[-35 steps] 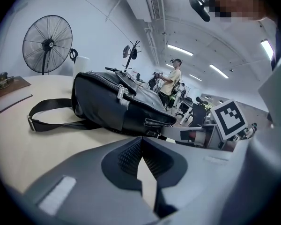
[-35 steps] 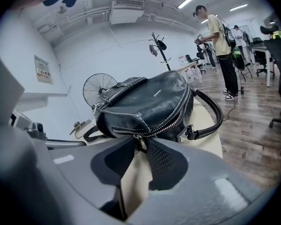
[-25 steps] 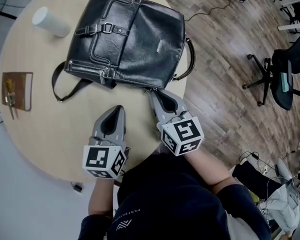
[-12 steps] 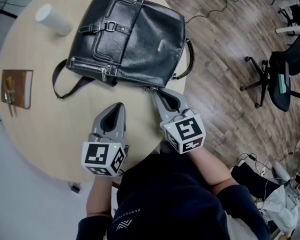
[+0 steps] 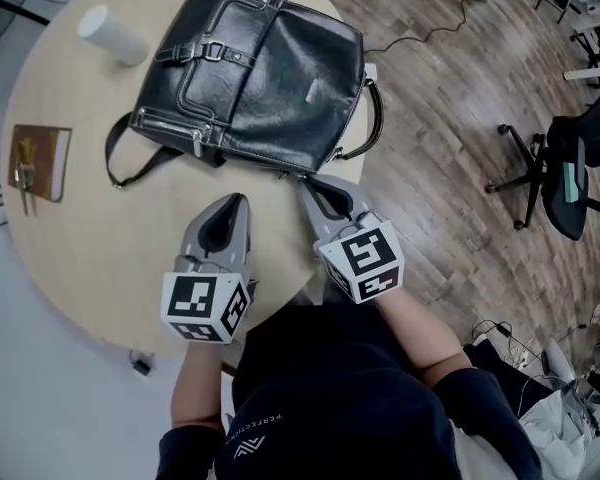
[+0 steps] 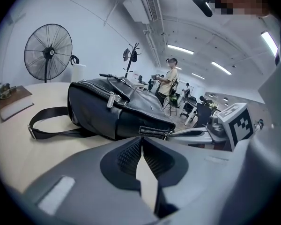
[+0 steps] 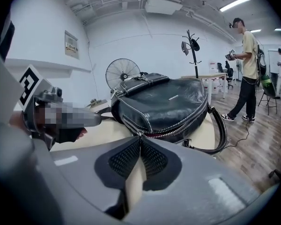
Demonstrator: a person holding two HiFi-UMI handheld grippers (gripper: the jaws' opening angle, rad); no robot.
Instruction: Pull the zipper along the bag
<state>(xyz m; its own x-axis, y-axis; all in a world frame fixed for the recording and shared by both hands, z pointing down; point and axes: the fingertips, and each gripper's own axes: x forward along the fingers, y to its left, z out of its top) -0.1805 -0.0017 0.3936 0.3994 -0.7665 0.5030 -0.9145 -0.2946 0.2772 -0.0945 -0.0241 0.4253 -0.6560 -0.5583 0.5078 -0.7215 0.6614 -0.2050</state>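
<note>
A black leather bag (image 5: 270, 68) lies flat on the round wooden table (image 5: 90, 238), its zippered edge toward me. My right gripper (image 5: 302, 181) reaches that near edge. In the right gripper view its jaws (image 7: 140, 137) are shut on the small metal zipper pull (image 7: 139, 133), with the zipper line (image 7: 178, 128) running off to the right and red lining showing in it. My left gripper (image 5: 238, 200) rests over bare table a little short of the bag (image 6: 112, 111). Its jaws have just been opening by a sliver, but the tips (image 6: 141, 140) still stand together with nothing between them.
A white cylinder (image 5: 113, 34) stands at the table's far left and a brown notebook (image 5: 35, 161) lies at the left edge. The bag's strap (image 5: 130, 163) loops onto the table. Office chairs (image 5: 570, 158) stand on the wood floor to the right. A person (image 7: 246, 69) stands far off.
My right gripper has rolled slightly while staying at the bag's near edge. My left gripper is in much the same place.
</note>
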